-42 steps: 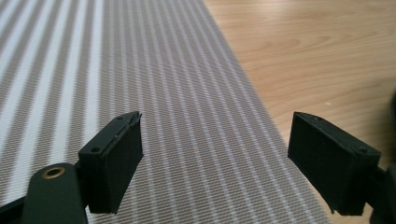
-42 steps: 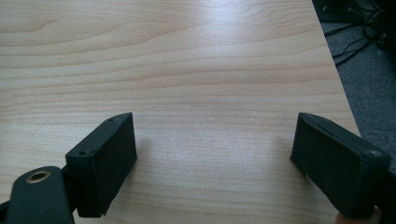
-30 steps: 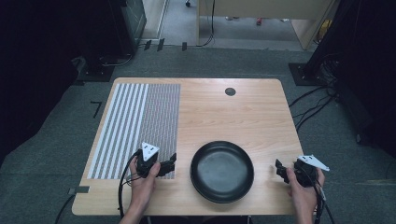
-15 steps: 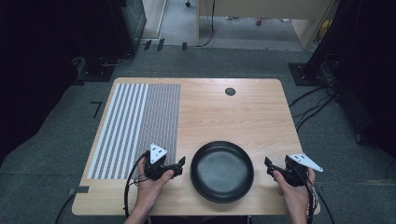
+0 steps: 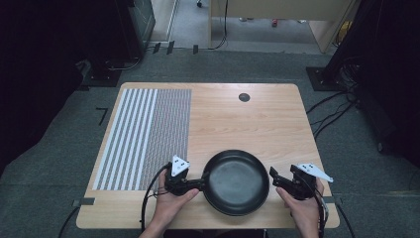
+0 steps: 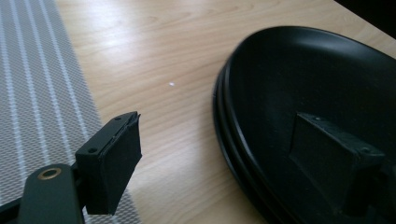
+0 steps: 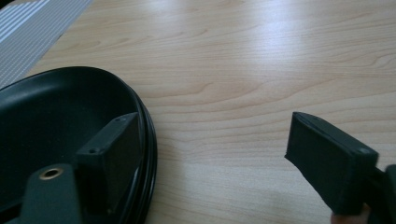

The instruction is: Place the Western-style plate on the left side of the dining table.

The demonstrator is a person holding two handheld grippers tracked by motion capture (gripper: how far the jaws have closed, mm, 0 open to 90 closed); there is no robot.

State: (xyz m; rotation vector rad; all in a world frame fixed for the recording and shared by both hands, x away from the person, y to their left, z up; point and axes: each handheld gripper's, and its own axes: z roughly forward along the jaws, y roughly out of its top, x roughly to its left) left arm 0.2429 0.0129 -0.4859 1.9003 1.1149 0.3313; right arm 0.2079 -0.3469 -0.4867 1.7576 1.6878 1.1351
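**Black pan between my two grippers, near edge of table**

Item: black pan (image 5: 236,181), round, resting on the wooden table (image 5: 257,124) near its near edge, centred between my hands.

Left gripper (image 5: 200,182): jaws spread, straddling the pan's left rim; in the left gripper view one pad (image 6: 112,161) sits outside over bare wood, the other over the pan's inside.

Right gripper (image 5: 275,177): jaws spread, at the pan's right rim; one jaw over the pan, the other over bare wood.

Striped grey mat (image 5: 148,134): covers the table's left part, far-left of the pan.
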